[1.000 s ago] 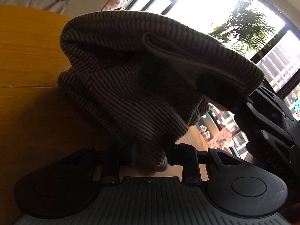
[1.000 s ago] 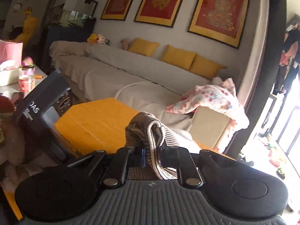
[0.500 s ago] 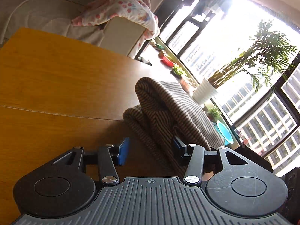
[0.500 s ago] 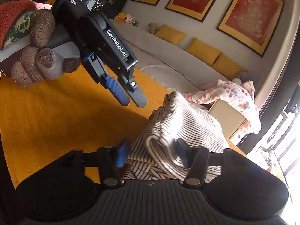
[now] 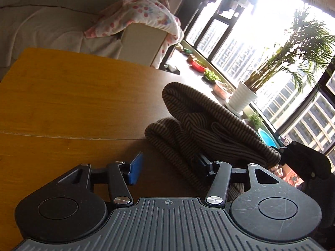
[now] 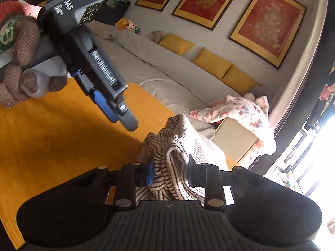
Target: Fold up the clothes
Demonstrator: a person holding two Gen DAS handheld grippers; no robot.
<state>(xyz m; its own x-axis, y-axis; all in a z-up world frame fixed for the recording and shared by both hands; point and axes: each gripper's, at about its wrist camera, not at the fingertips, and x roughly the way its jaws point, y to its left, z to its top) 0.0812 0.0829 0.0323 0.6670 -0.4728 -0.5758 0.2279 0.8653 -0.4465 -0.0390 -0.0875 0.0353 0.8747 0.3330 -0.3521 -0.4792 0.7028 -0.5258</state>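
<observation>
A brown-and-cream striped knit garment (image 5: pixel 209 129) lies bunched in folds on the wooden table (image 5: pixel 62 96). My left gripper (image 5: pixel 169 167) is open; the cloth lies against its right finger and its blue left pad (image 5: pixel 135 167) is clear of it. In the right wrist view the left gripper (image 6: pixel 117 113) hovers above the table, left of the garment (image 6: pixel 180 146). My right gripper (image 6: pixel 170 173) has its jaws close around a fold of the garment.
A covered sofa (image 6: pixel 146 62) with yellow cushions runs behind the table. A floral cloth (image 5: pixel 136 18) drapes over a box beyond the table's far edge. Potted plants (image 5: pixel 242 98) line the window sill to the right.
Both grippers let go of the raised garment, which dropped onto the table. The left gripper opened wider and drew back. The right gripper has since closed in on a fold.
</observation>
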